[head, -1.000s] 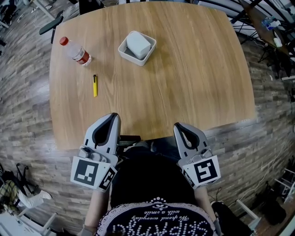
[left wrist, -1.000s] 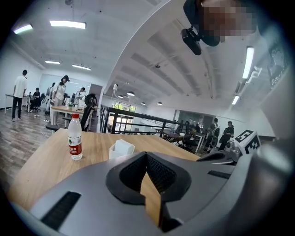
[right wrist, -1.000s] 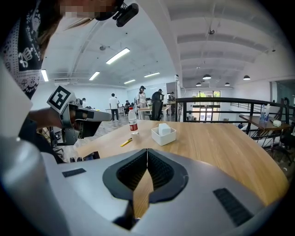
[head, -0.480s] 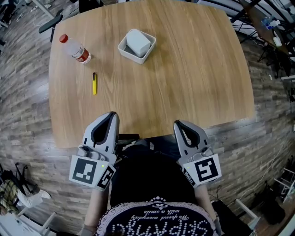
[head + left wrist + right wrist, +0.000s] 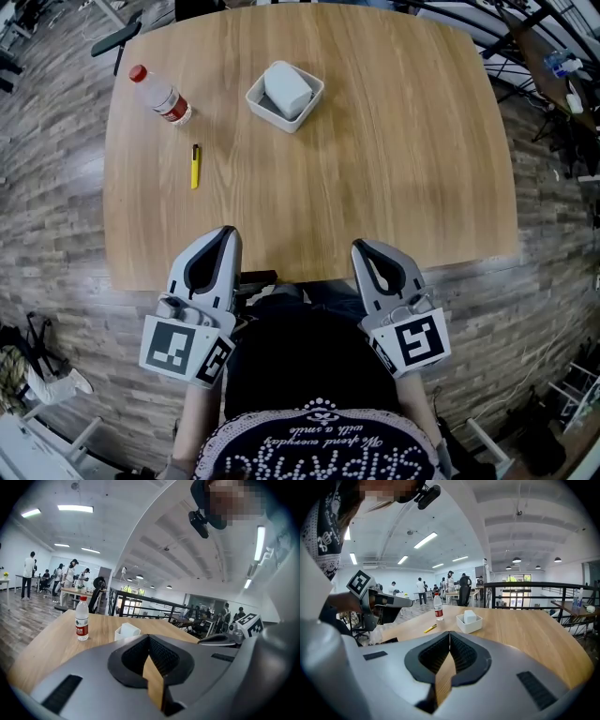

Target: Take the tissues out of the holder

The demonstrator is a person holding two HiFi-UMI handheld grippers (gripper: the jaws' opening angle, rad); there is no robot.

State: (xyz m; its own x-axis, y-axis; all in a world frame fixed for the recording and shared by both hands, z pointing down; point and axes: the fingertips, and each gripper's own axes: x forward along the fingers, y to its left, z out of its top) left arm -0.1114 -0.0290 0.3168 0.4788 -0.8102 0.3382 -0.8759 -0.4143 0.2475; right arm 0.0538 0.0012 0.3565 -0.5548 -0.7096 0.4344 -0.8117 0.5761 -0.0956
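Head view: white tissue block (image 5: 287, 88) sits in the square white holder (image 5: 267, 113), untaken; left gripper (image 5: 226, 234) and right gripper (image 5: 360, 247), far from the holder, are squeezed closed, empty.

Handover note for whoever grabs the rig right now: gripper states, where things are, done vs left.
Left gripper: shut, empty, held at the near edge of the table.
Right gripper: shut, empty, also at the near edge.
Tissues: in the white holder on the far half of the table, well away from both grippers.
Also on the table: a water bottle to the left of the holder and a yellow pen nearer the person.
Done: nothing, the tissues are untouched.
Left: reach out, open a gripper, grip the tissues, lift them out of the holder.
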